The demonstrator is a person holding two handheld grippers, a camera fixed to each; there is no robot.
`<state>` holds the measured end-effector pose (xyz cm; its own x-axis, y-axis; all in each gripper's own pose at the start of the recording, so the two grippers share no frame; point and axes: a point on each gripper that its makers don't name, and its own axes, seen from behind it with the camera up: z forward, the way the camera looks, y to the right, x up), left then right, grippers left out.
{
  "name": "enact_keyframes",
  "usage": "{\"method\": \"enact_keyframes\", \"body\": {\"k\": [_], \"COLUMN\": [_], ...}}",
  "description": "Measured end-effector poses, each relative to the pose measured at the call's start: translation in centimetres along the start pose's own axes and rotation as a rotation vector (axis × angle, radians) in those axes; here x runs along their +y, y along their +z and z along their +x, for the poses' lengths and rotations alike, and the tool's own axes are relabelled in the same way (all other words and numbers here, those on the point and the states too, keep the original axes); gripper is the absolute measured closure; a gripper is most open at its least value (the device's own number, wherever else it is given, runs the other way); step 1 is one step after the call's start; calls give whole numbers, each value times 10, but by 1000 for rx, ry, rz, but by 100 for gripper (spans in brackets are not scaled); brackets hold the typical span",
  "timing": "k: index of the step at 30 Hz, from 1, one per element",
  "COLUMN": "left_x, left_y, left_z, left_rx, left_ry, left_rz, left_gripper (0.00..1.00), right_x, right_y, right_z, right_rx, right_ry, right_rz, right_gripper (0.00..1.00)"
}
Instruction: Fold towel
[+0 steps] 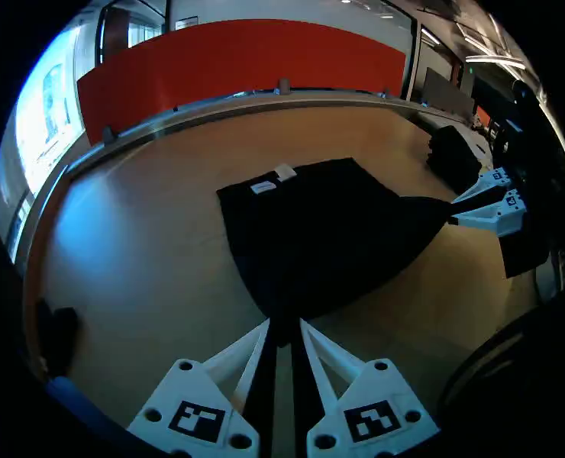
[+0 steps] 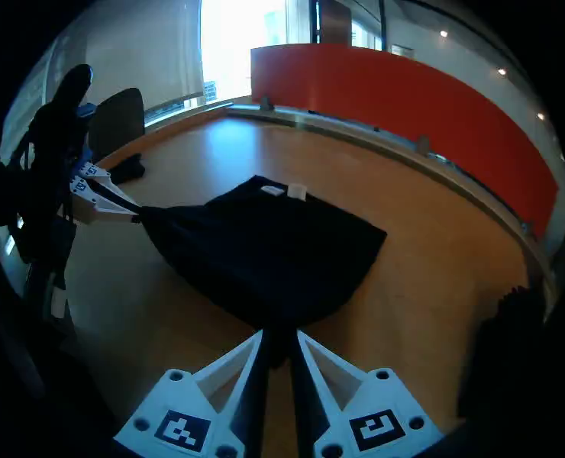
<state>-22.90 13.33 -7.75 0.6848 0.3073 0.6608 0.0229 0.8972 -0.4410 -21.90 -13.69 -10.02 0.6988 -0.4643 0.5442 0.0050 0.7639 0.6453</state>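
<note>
My left hand-held gripper (image 1: 285,327) sits at the bottom centre of the left gripper view. Its two white fingers are closed on a corner of the black towel (image 1: 321,237), with the cloth pinched in the narrow gap between them. From that corner the towel fans out across the middle of the frame and over the wooden counter (image 1: 145,244). Two small white tags (image 1: 275,179) lie at its far edge, toward the upper centre.

At the right of the same view, my right hand-held gripper (image 1: 452,211) has its fingers clamped on another corner, and the cloth is pulled to a point there.

In the right gripper view, the right hand-held gripper (image 2: 281,336) is at the bottom centre, closed on its corner of the towel (image 2: 267,244). The left hand-held gripper (image 2: 134,212) is at the left of the frame, gripping the other corner. The near edge of the cloth runs taut between the two.

A red partition (image 1: 237,65) stands behind the counter's far rim at the top of the left gripper view. A small dark object (image 2: 127,168) rests on the counter (image 2: 435,252) in the upper left of the right gripper view, apart from the towel.
</note>
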Motion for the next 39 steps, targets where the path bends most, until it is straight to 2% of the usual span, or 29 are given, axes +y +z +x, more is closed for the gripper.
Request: {"method": "enact_keyframes", "body": {"k": [9,20,29,39], "left_x": [4,12,14,16], "left_y": [-29,-57,-71,-82], "left_z": [18,29,32,38], "left_rx": [13,22,31,39], "left_ry": [-19,-39,-54,-54], "left_rz": [7,10,9,5], "left_gripper": [88,88,88,88], "right_x": [-3,-9,-17,-23], "right_y": [-24,-53,-73,-85], "right_z": [19,35,40,41], "right_rx": [11,28,35,35], "right_ry": [-41,-54,-54,-55], "right_rz": [-8,0,9,12], "right_gripper": [84,84,84,84]}}
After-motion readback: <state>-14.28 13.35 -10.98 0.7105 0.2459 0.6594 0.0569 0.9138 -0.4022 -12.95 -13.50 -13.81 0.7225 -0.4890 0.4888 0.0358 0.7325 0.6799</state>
